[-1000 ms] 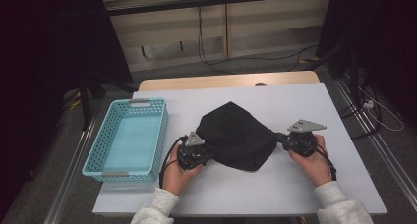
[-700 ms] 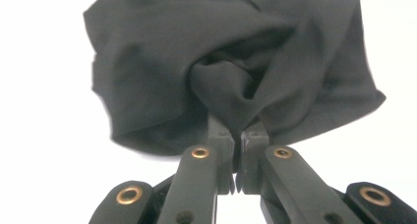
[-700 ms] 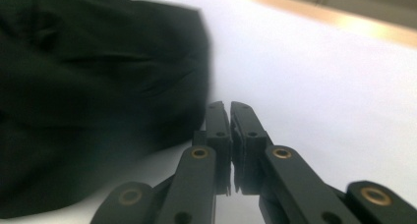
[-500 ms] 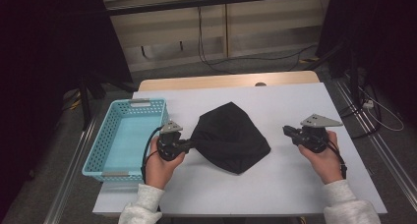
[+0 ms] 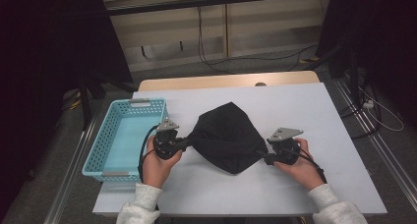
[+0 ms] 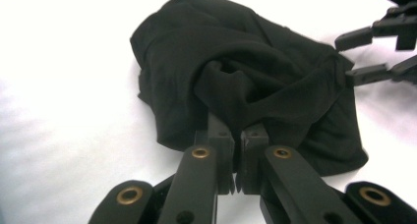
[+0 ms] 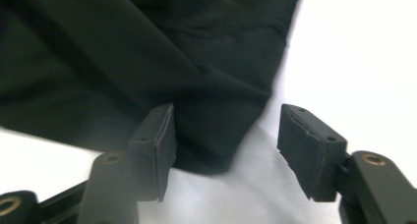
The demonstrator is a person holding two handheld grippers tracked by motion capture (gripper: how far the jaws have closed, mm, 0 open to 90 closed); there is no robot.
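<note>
We've got the left gripper (image 6: 236, 157) clenched on the black cloth (image 5: 226, 138) mid-table (image 5: 314, 116), basket (image 5: 123, 135) at the left edge. Right gripper (image 7: 223, 150), jaws spread, has moved in to the cloth's corner since half a second ago; right edge roomy.

The crumpled black cloth (image 5: 227, 138) lies on the white desk (image 5: 324, 116), between the two grippers. The left gripper (image 5: 184, 144) sits at the cloth's left edge, its fingers (image 6: 222, 143) pressed together on a fold, so the heap spreads ahead of them and to either side. The right gripper (image 5: 266, 158) is at the cloth's right corner; that corner lies in the gap between its spread fingers (image 7: 156, 135), nearer one finger than the other, and the rest of the cloth stretches ahead. The light blue perforated plastic basket (image 5: 105, 145) stands on the desk just behind the left gripper's fingers, away from the cloth.
</note>
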